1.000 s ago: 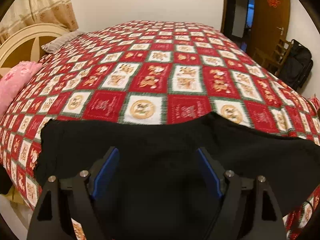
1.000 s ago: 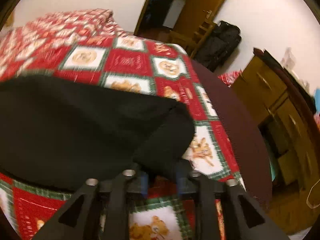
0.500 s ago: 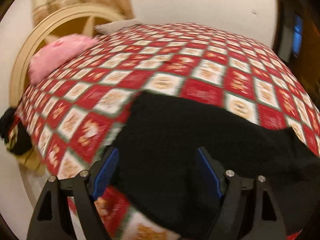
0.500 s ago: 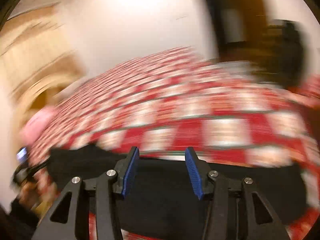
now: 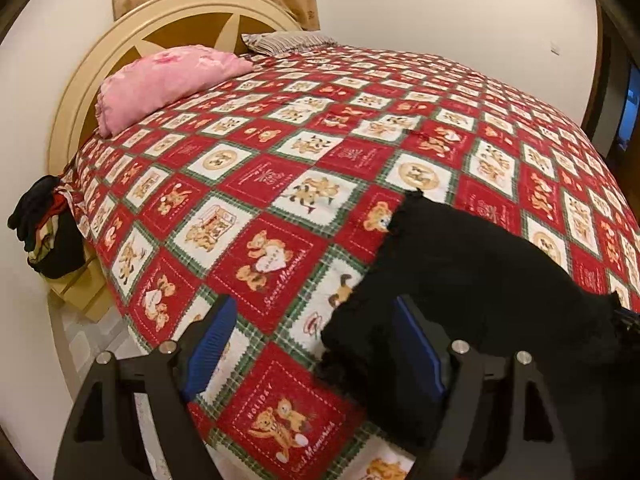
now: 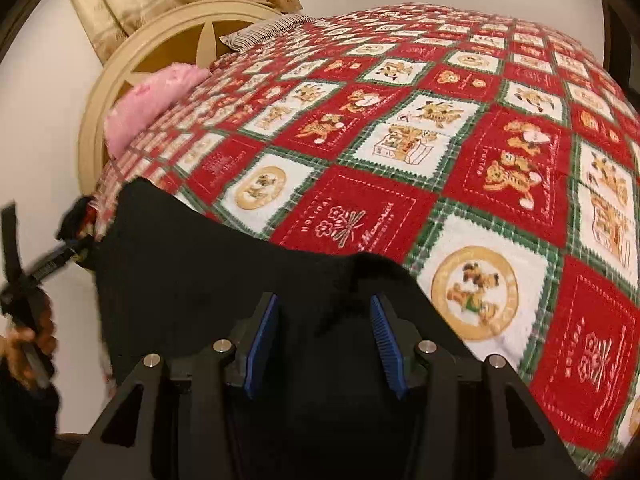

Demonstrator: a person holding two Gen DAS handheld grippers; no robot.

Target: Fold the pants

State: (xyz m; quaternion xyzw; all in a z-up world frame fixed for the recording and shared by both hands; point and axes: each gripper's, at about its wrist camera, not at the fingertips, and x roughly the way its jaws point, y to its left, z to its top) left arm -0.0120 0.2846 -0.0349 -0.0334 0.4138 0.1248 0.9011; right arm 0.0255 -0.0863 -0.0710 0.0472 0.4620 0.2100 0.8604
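The black pants (image 5: 472,280) lie folded on the red patchwork bedspread (image 5: 280,184) near the front edge of the bed. My left gripper (image 5: 316,344) is open at the pants' left end; its right finger (image 5: 420,344) lies against the cloth and its left finger is over bare bedspread. My right gripper (image 6: 324,332) is open, low over the right part of the pants (image 6: 208,280), with black cloth between and under its blue pads. The left gripper shows at the far left of the right wrist view (image 6: 24,276).
A pink pillow (image 5: 168,80) and a striped pillow (image 5: 284,40) lie by the round cream headboard (image 5: 120,40). Dark clothes (image 5: 44,232) are piled on a nightstand left of the bed. Bedspread stretches far beyond the pants (image 6: 440,120).
The right gripper let go of the pants' corner and opened, then swung to face the headboard. The left gripper shifted left; the pants' left end now sits at its right finger.
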